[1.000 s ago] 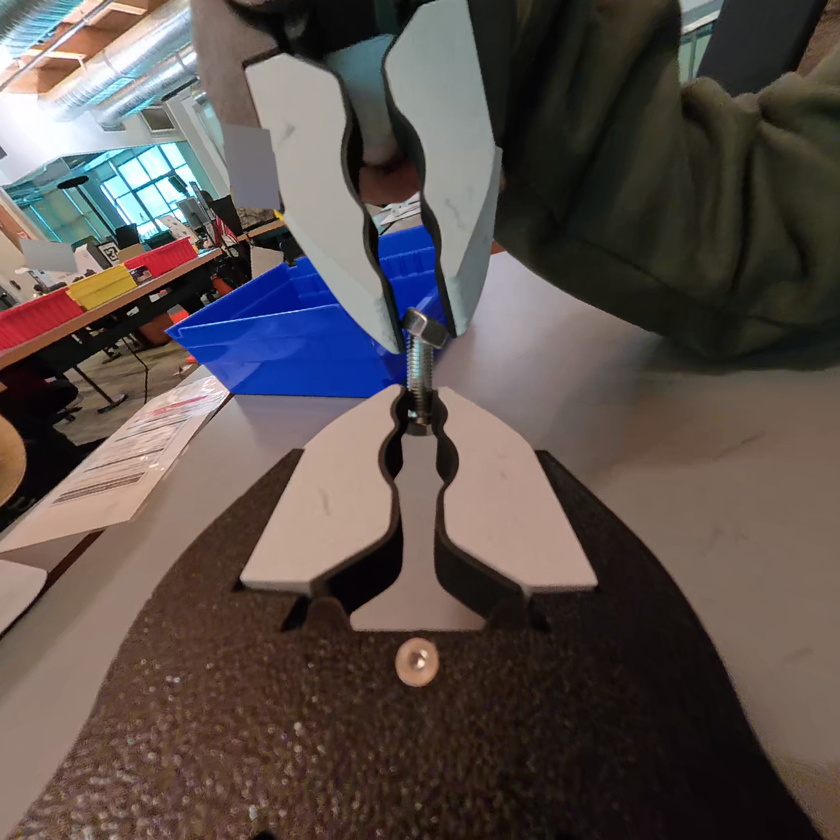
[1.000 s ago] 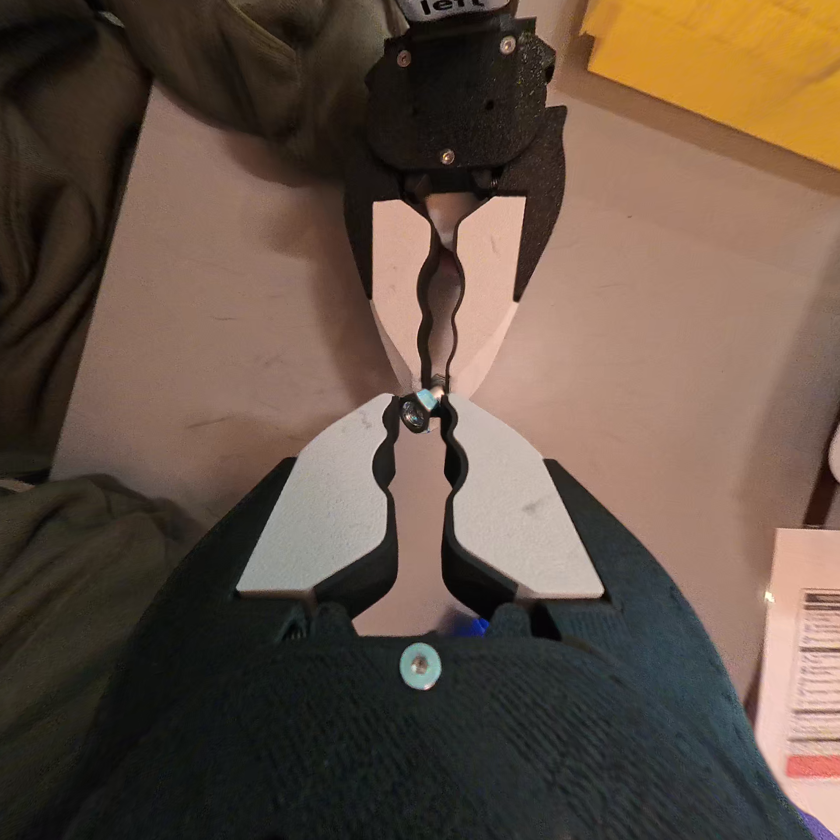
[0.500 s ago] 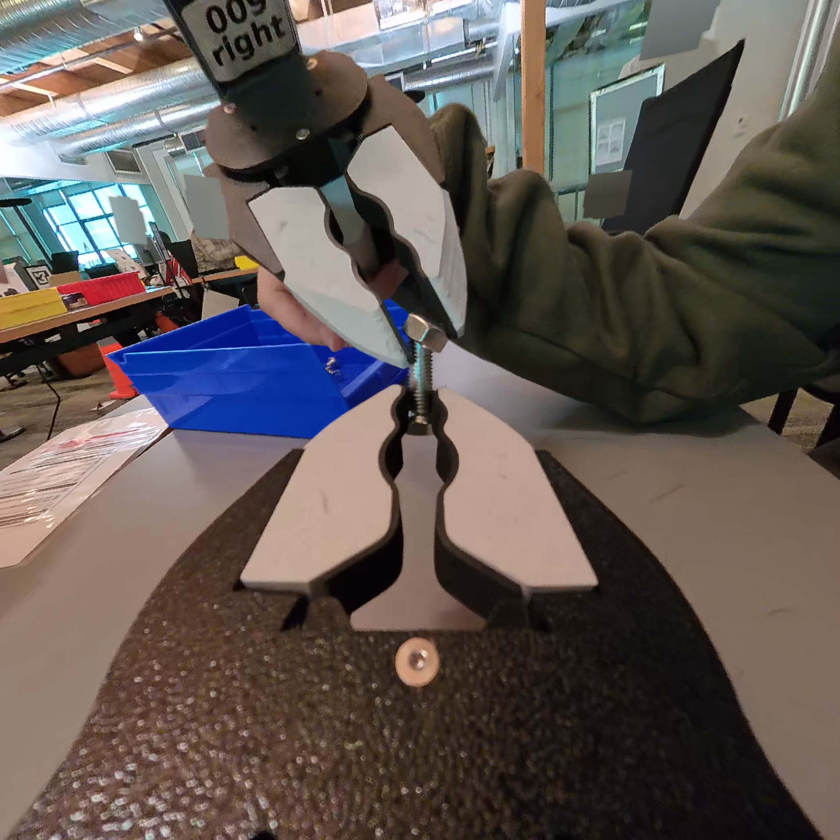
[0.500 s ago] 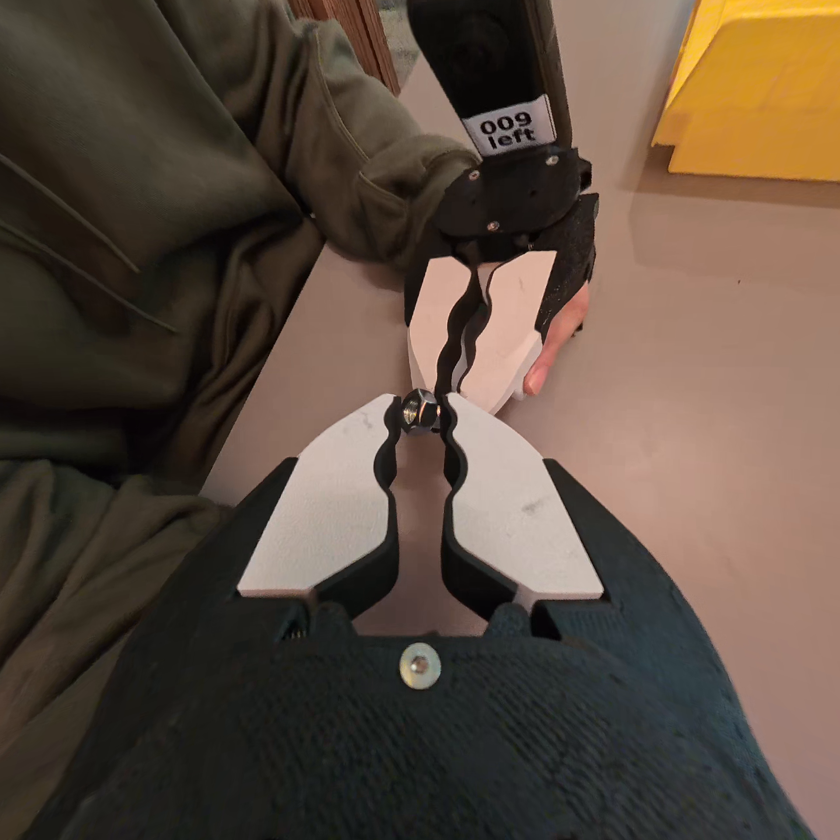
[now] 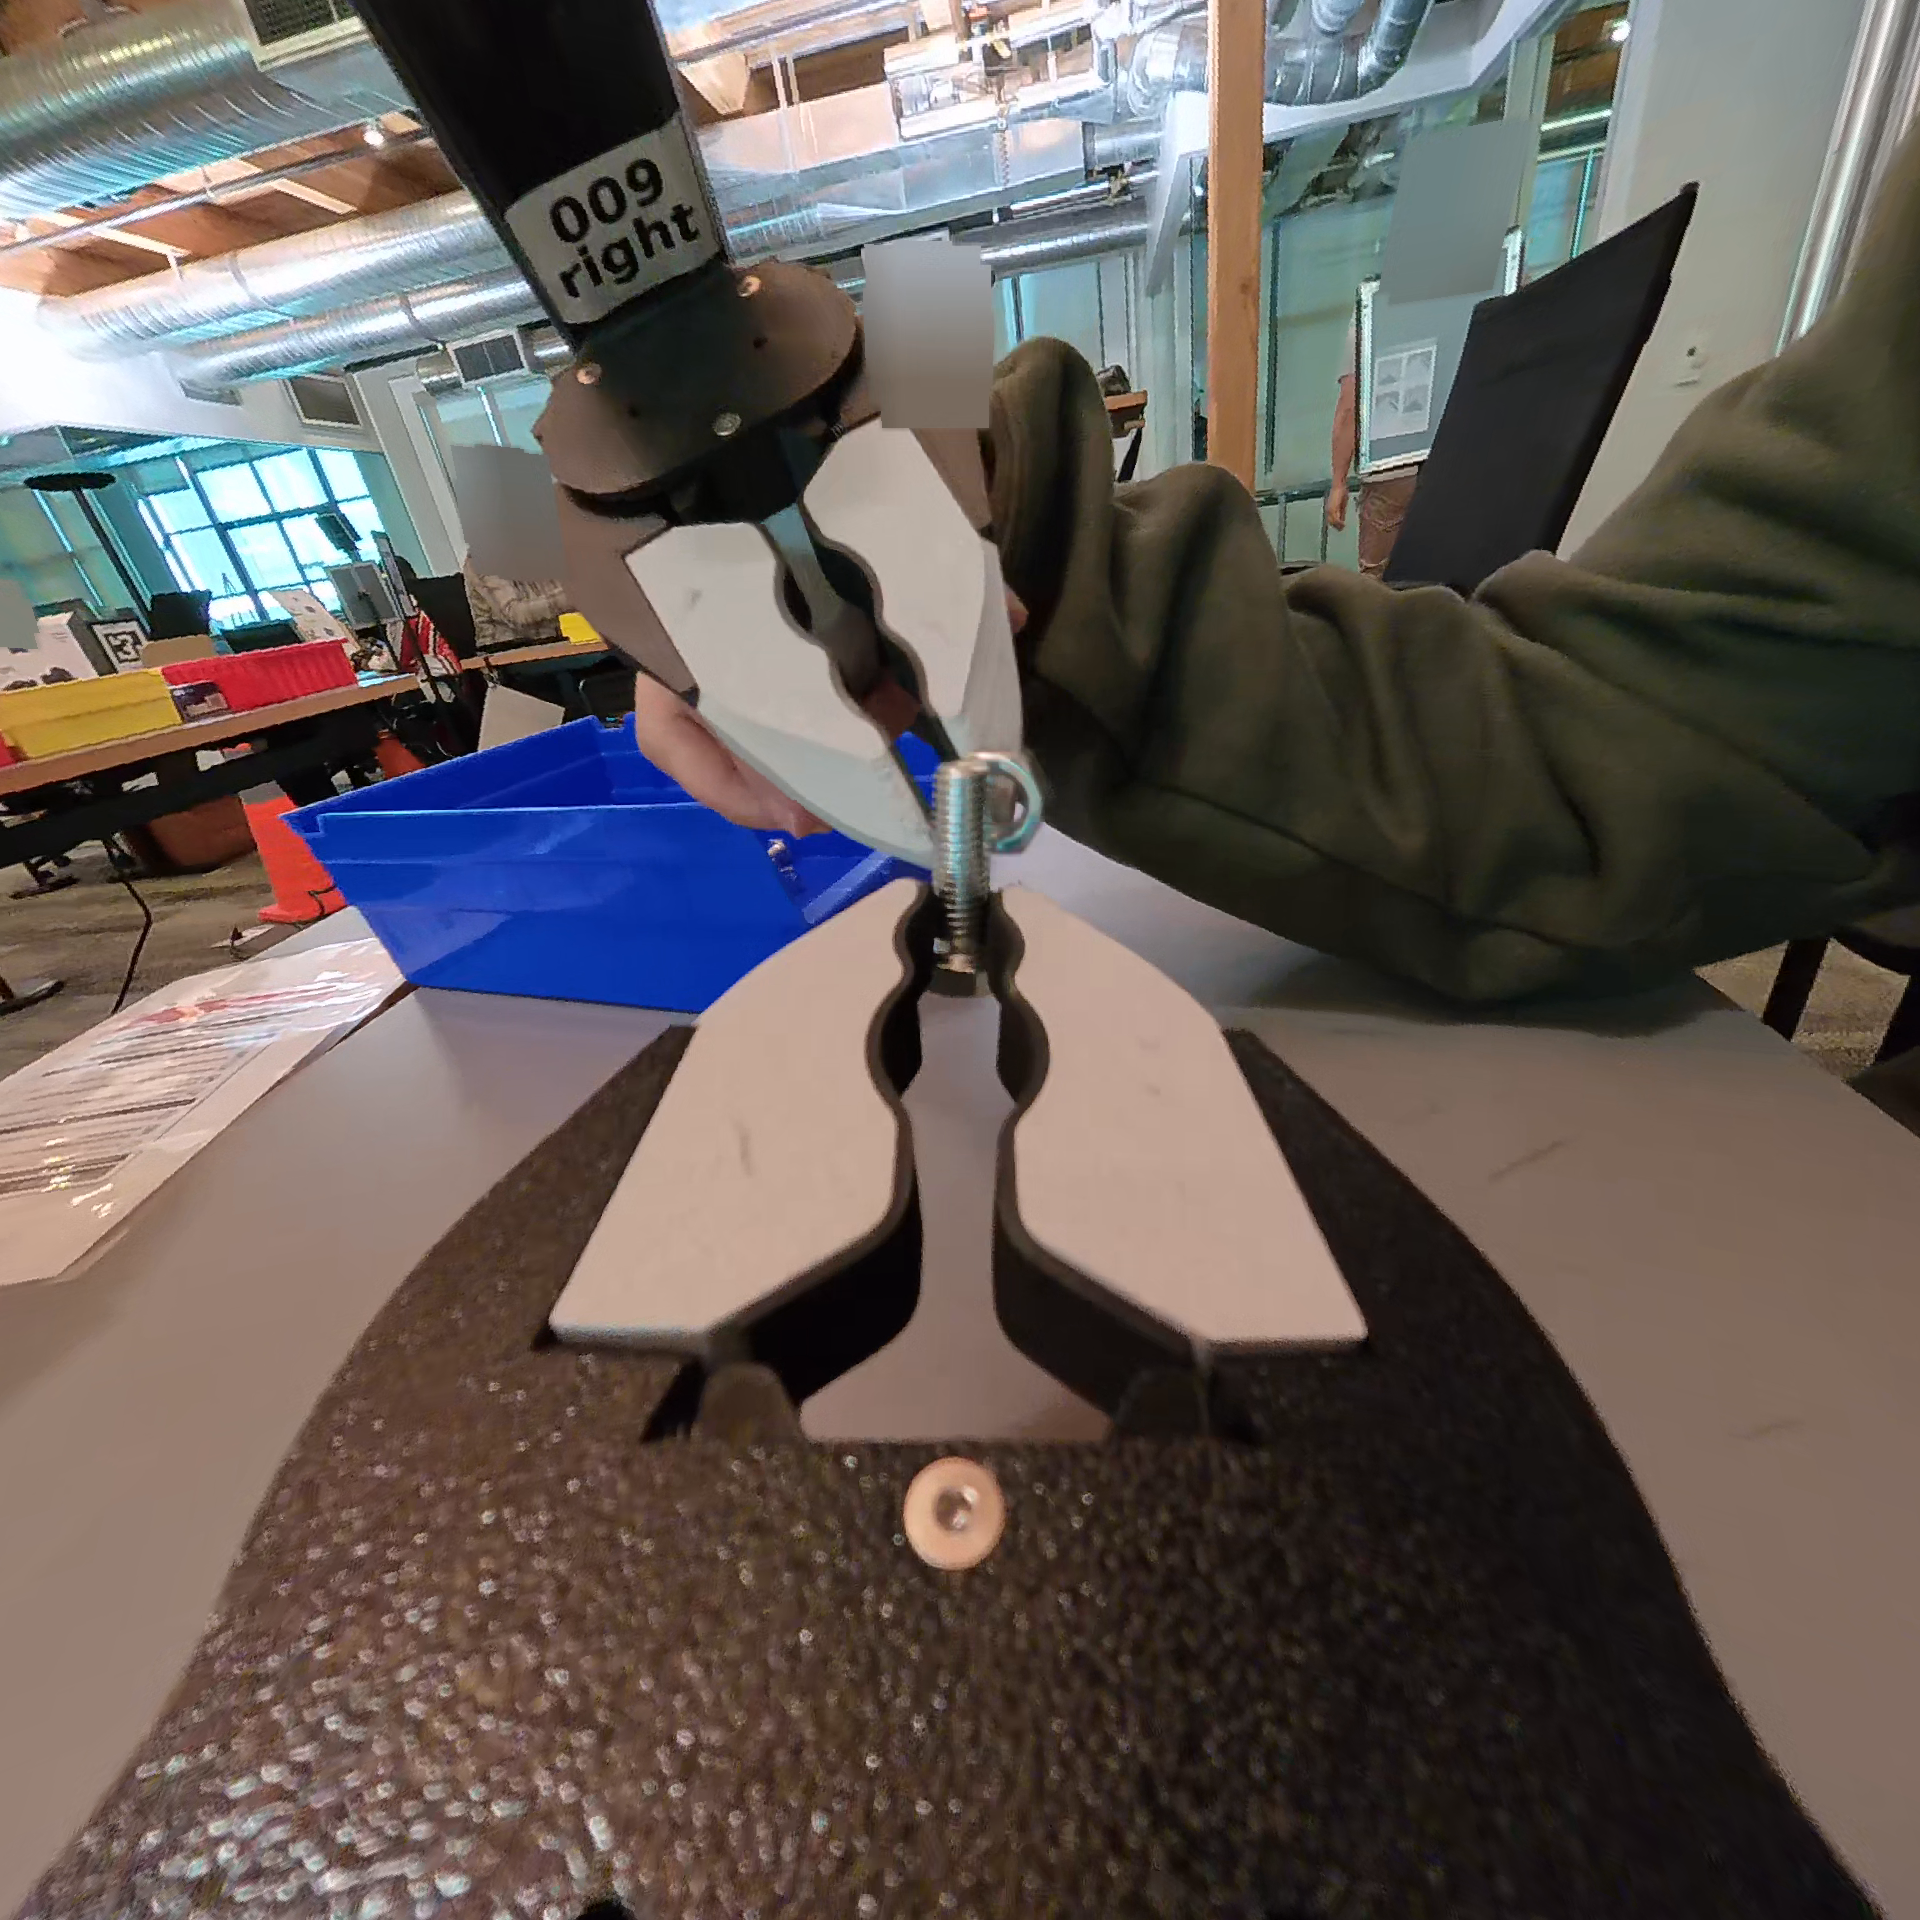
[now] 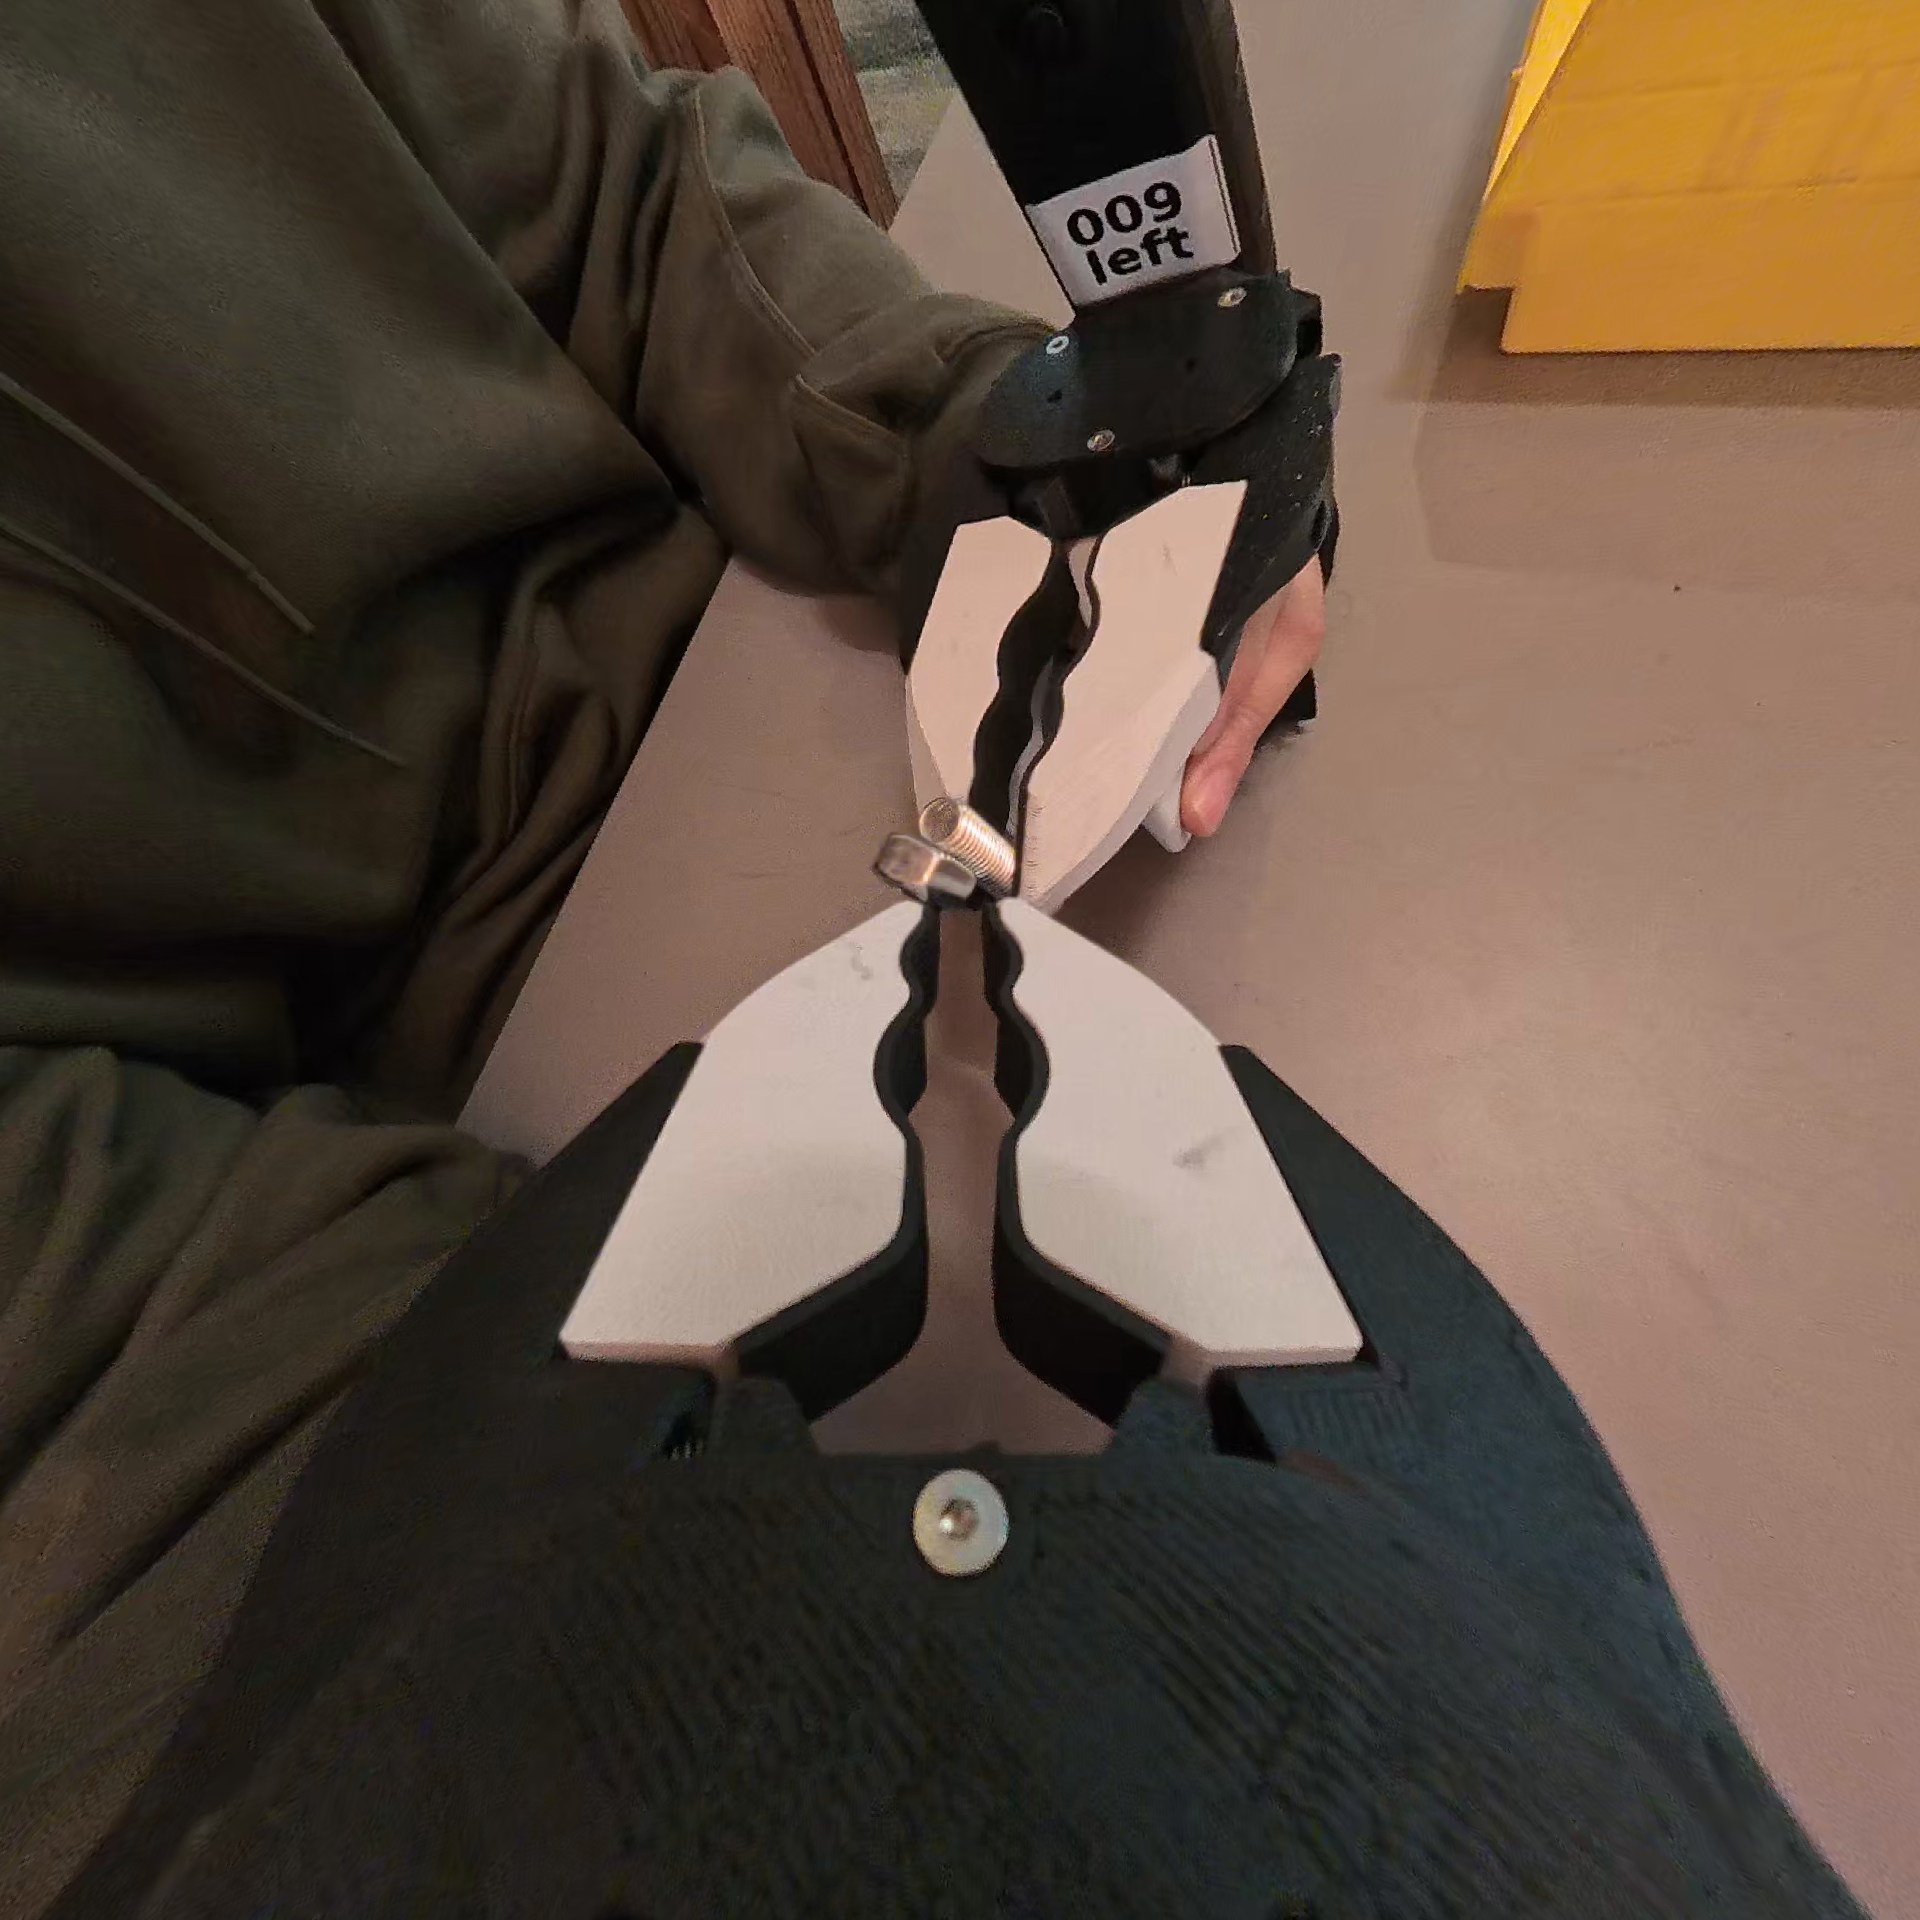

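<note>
Bolt and nut held between the two grippers, above the grey counter.
Left gripper jaws narrow, clamping the head end of the threaded silver bolt, shaft upright. Right gripper jaws pinch the hex nut at the bolt tip, off to one side. Blue bin behind; olive sleeve right.

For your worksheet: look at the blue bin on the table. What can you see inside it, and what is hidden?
Inside the blue bin one small metal fastener shows near its right end. The right tool, the hand holding it and the bin's near wall cover the remaining floor, so other contents cannot be seen.
</note>
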{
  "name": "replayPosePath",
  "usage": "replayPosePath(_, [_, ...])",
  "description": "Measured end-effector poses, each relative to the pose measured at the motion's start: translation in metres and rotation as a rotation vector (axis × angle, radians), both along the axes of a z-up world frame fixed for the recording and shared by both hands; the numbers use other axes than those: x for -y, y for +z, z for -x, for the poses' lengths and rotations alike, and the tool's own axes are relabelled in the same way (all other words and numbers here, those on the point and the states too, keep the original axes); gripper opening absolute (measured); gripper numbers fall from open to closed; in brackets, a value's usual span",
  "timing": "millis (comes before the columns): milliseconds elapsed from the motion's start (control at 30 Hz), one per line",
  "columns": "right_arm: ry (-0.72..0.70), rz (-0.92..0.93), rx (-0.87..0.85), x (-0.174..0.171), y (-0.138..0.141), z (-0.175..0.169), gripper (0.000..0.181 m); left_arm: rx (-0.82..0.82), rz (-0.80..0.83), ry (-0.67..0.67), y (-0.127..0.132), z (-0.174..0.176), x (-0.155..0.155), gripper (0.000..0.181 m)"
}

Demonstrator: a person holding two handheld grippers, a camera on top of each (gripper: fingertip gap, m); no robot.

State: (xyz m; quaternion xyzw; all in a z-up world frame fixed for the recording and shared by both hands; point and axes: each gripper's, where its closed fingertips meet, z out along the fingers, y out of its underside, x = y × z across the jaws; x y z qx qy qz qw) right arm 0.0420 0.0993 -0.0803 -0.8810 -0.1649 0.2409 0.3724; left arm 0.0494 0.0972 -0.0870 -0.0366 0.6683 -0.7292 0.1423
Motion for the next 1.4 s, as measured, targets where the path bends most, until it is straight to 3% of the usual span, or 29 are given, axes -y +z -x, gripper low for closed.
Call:
replayPosePath(300, [-0.006,0.051,-0.013,0.0,-0.008,0.001,0.0,0.038,-0.131,0.038,-0.014,-0.003,0.0,0.009])
replayPosePath(433, [-0.212,0.146,0.05,0.001,-0.027,-0.014,0.002,0.037,-0.117,0.152,-0.012,-0.019,-0.013,0.009])
replayPosePath(633, [-0.339,0.024,0.321,0.016,-0.029,0.009,0.037,-0.033,-0.002,0.254,0.001,-0.038,-0.034,0.009])
replayPosePath(733, [-0.563,-0.074,0.432,0.011,-0.04,-0.017,0.04,-0.054,0.034,0.276,0.004,-0.041,-0.04,0.009])
replayPosePath(800, [-0.755,-0.101,0.377,0.007,-0.045,-0.04,0.033,-0.053,0.041,0.302,0.005,-0.044,-0.044,0.009])
replayPosePath(900, [-0.955,-0.046,0.411,0.009,-0.057,-0.083,0.041,-0.057,0.062,0.336,0.007,-0.046,-0.051,0.009])
replayPosePath(967, [-1.023,-0.031,0.49,0.009,-0.053,-0.111,0.043,-0.071,0.085,0.343,0.008,-0.047,-0.054,0.009])
replayPosePath(1067, [-1.253,-0.079,0.513,0.004,-0.032,-0.166,0.044,-0.069,0.104,0.354,0.011,-0.049,-0.06,0.009])
replayPosePath(1167, [-1.274,-0.101,0.418,-0.015,-0.026,-0.163,0.031,-0.089,0.11,0.362,0.007,-0.052,-0.066,0.009])
replayPosePath(1233, [-1.248,-0.183,0.504,-0.023,-0.027,-0.158,0.027,-0.096,0.132,0.36,0.009,-0.052,-0.07,0.009])
replayPosePath(1333, [-1.258,-0.134,0.564,-0.02,-0.047,-0.159,0.033,-0.115,0.162,0.354,0.012,-0.053,-0.073,0.009])
replayPosePath(1400, [-1.286,-0.172,0.538,-0.022,-0.043,-0.159,0.032,-0.126,0.17,0.351,0.012,-0.053,-0.074,0.009])
